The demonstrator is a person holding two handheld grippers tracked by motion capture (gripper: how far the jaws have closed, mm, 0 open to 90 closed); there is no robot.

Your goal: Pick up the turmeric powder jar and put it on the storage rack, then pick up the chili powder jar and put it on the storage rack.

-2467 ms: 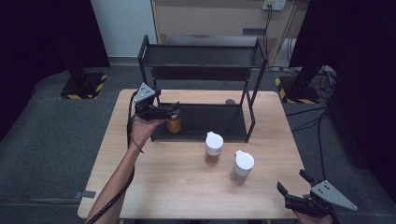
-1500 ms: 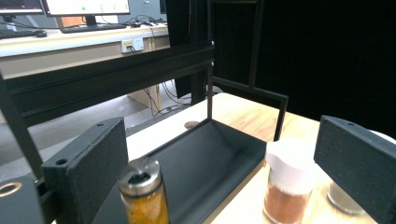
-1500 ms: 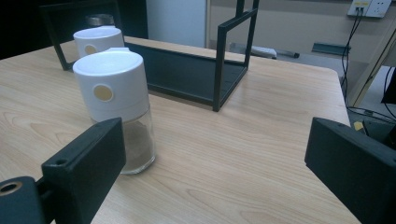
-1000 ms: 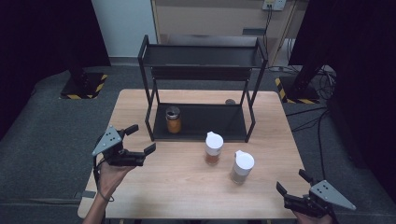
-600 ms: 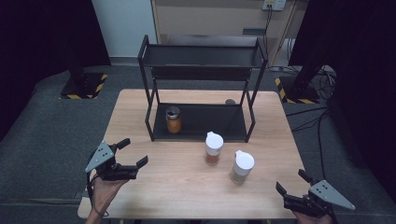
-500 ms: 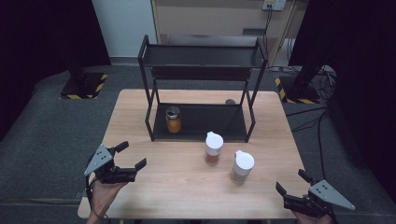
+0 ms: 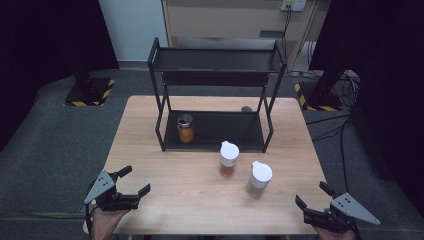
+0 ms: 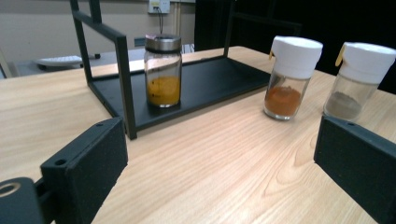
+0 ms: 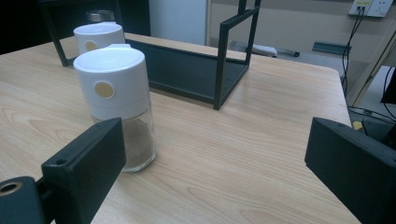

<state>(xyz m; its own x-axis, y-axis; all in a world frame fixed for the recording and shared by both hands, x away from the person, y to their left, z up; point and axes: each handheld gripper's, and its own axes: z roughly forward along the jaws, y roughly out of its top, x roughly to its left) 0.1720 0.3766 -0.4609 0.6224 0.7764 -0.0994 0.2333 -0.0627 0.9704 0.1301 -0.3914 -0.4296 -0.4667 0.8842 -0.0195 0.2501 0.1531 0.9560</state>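
Observation:
A black two-tier rack (image 7: 215,75) stands at the back of the wooden table (image 7: 165,165). On its lower shelf sits a metal-lidded jar of orange powder (image 7: 185,128) (image 8: 162,70). In front of the rack stand two white-capped shakers: one with red-brown spice (image 7: 228,158) (image 8: 289,77), one with grey spice (image 7: 259,178) (image 9: 118,102) (image 8: 357,79). My left gripper (image 7: 134,181) is open and empty at the table's front left corner. My right gripper (image 7: 312,196) is open and empty at the front right corner, the grey shaker ahead of its left jaw.
A small dark round object (image 7: 246,108) lies on the table behind the rack. Dark floor surrounds the table, with yellow-black striped stand bases (image 7: 90,92) at the back left and back right (image 7: 320,95). Cables (image 7: 345,125) trail on the floor to the right.
My left gripper has let go of the orange jar on the lower shelf and drawn back, open, to the table's front left corner. The right gripper has stayed put.

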